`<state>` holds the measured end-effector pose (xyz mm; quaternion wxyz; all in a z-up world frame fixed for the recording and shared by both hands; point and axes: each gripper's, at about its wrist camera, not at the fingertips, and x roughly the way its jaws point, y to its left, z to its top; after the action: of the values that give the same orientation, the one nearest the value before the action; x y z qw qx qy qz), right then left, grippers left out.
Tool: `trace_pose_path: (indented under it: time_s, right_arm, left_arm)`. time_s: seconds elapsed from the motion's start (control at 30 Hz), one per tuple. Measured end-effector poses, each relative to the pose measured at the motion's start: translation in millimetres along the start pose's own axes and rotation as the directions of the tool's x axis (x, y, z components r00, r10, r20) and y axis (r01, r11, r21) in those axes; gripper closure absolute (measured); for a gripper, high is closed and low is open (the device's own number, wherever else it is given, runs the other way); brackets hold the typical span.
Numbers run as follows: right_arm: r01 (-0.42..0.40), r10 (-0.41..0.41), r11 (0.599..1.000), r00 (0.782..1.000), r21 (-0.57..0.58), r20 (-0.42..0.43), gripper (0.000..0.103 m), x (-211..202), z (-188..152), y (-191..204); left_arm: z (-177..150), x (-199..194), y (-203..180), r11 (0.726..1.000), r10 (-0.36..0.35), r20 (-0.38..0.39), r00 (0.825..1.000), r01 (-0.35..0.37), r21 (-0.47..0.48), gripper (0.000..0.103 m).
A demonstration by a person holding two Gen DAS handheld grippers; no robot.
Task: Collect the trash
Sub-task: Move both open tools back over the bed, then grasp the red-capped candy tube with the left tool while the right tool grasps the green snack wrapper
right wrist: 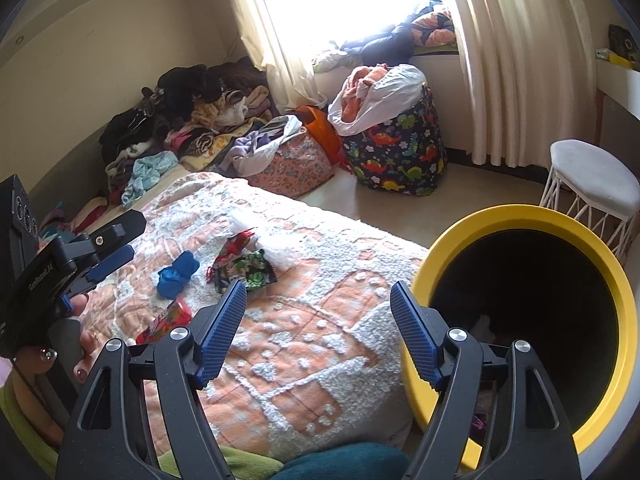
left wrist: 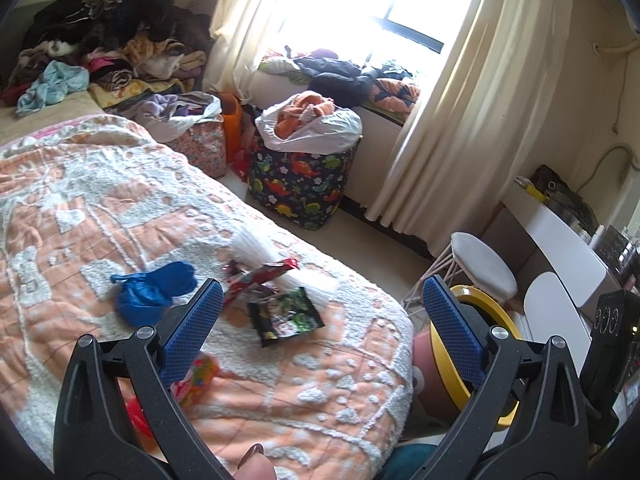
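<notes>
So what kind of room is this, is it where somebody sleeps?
Most likely a bedroom. There is a bed with an orange and white blanket, piles of clothes heaped at its far end, and a curtained window behind.

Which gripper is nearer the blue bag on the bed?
Left. The left gripper hangs open just short of the blue bag, beside the wrappers. The right gripper is open farther back, next to the yellow bin.
</notes>
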<state>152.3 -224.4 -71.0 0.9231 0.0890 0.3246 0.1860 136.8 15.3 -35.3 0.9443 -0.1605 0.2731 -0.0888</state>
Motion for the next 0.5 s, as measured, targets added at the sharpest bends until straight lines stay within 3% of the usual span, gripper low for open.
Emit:
trace_pose_path:
  time_s: [0.3,0.5]
  right_arm:
    - [-0.036,0.035,0.999,0.999,-0.028,-0.026,0.031,18,2,20]
    - [-0.069,0.066,0.997,0.995,-0.030,-0.080,0.031,48,4,31]
  left_arm:
    - [-2,-3,32,0.998,0.039,-0.013,0.999,-0.039,-0.038,0.011]
    - [-17,4,57,0.995,0.090,-0.101,0.991,-0.094,-0.036,0.011]
